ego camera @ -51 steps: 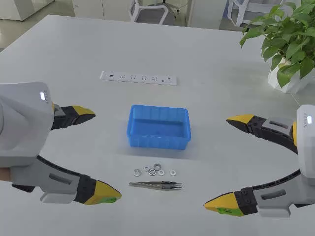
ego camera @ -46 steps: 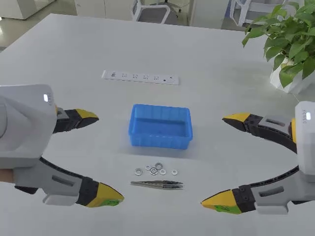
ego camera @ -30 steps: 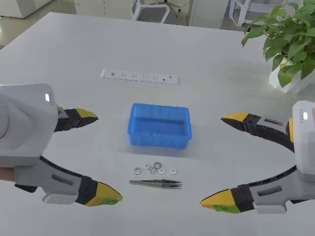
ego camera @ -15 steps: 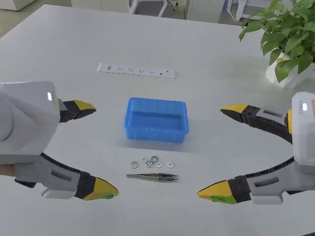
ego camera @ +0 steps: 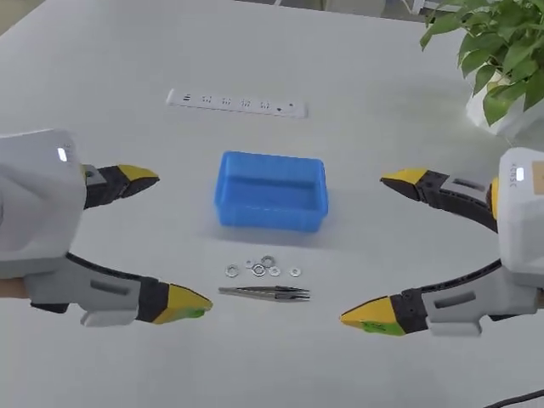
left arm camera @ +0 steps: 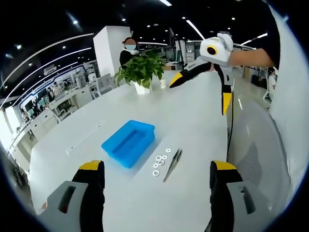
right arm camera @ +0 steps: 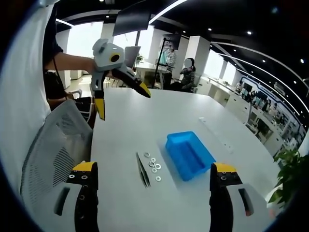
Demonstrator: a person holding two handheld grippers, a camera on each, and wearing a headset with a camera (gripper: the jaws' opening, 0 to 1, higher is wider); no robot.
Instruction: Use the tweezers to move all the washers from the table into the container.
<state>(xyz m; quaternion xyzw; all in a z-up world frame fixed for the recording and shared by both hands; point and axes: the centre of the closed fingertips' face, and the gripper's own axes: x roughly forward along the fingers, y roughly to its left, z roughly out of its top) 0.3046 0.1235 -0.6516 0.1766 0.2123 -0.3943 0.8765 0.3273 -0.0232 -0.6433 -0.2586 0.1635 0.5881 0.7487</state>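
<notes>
Left tongs cam: jaws spread wide, nothing between them.
Left tongs (left arm camera: 157, 169) show 2 yellow-tipped jaws rising from the bottom over the white worktop (left arm camera: 193, 125). Blue container (left arm camera: 128, 142) sits ahead, left of centre. Washers (left arm camera: 160, 162) lie in a loose cluster just beside its right side, with tweezers (left arm camera: 172, 165) flat just beyond them. Right tongs (left arm camera: 199, 96) are at top right, also spread, held in the air. Potted plant (left arm camera: 140, 72) stands at the far end.

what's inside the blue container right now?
Bare blue floor shows inside the blue container, no washers; its near wall hides a strip of floor. The washers lie on the table beside the tweezers.
</notes>
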